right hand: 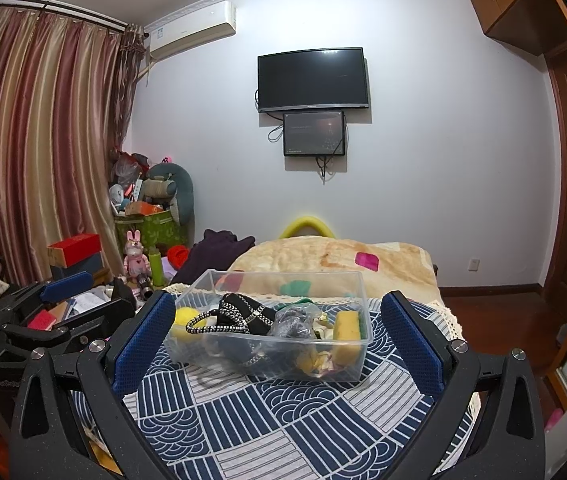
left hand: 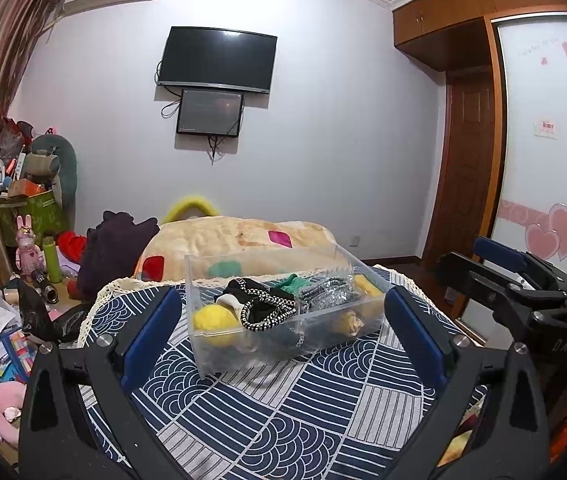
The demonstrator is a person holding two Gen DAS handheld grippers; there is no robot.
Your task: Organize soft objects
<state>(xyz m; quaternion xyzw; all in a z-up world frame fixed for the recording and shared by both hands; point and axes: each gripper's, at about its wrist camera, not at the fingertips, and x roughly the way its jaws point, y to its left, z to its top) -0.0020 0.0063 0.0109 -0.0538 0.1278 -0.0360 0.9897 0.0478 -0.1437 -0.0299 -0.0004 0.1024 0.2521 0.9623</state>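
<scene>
A clear plastic bin (left hand: 203,344) stands on the blue patterned tablecloth (left hand: 283,412). It also shows in the right wrist view (right hand: 347,364). It holds a yellow ball (left hand: 211,320), a black pouch with a braided strap (left hand: 263,308), a grey bagged item (left hand: 327,290), a green cloth (left hand: 291,282) and a yellow sponge (right hand: 347,326). My left gripper (left hand: 283,320) is open and empty, a short way before the bin. My right gripper (right hand: 277,324) is open and empty, also before the bin. Each gripper shows at the edge of the other's view.
A folded blanket (left hand: 243,236) lies behind the table, with a dark garment (left hand: 115,248) to its left. Clutter, boxes and toys (left hand: 23,248) fill the left floor. A wardrobe (left hand: 539,140) and door stand to the right. A TV (left hand: 217,58) hangs on the wall.
</scene>
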